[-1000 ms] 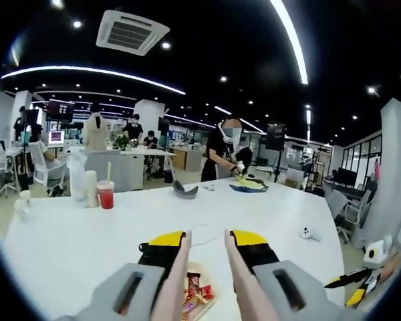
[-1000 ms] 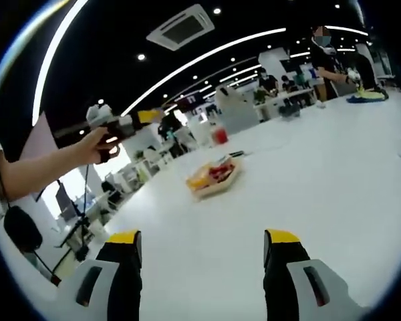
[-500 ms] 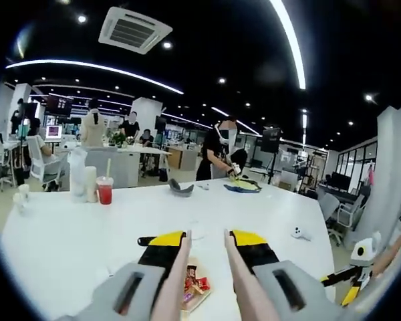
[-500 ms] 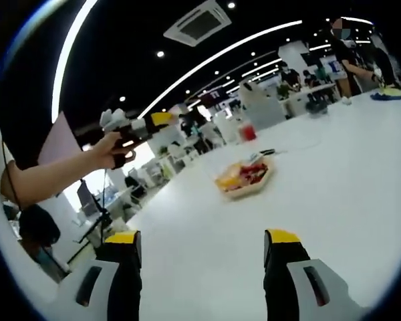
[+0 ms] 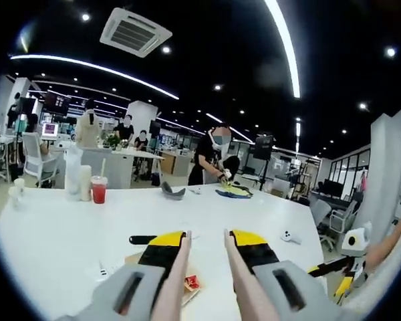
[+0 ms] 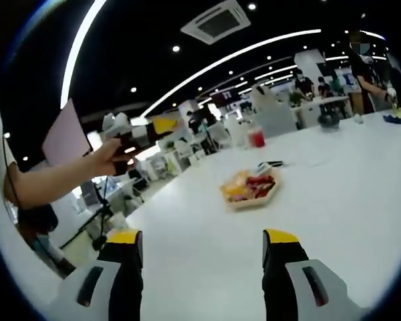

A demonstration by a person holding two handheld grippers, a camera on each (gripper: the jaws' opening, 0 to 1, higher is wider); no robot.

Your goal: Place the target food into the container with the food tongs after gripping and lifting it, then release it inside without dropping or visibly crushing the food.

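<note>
One white table (image 6: 334, 200) carries a snack tray (image 6: 248, 188) in an open office; both grippers spread.

White table (image 6: 334, 200): broad bare surface on every side of the snack tray (image 6: 248, 188). Obstacles: black tongs (image 5: 142, 239) just beside the tray at ten o'clock in the left gripper view; red drink cup (image 5: 98, 190) and bottles at the far edge; white controller (image 5: 290, 237) at two o'clock.

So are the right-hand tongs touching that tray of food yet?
Apart. In the right gripper view the open right tongs sit near the bottom, and bare white table lies between them and the hexagonal tray of red and yellow food.
</note>
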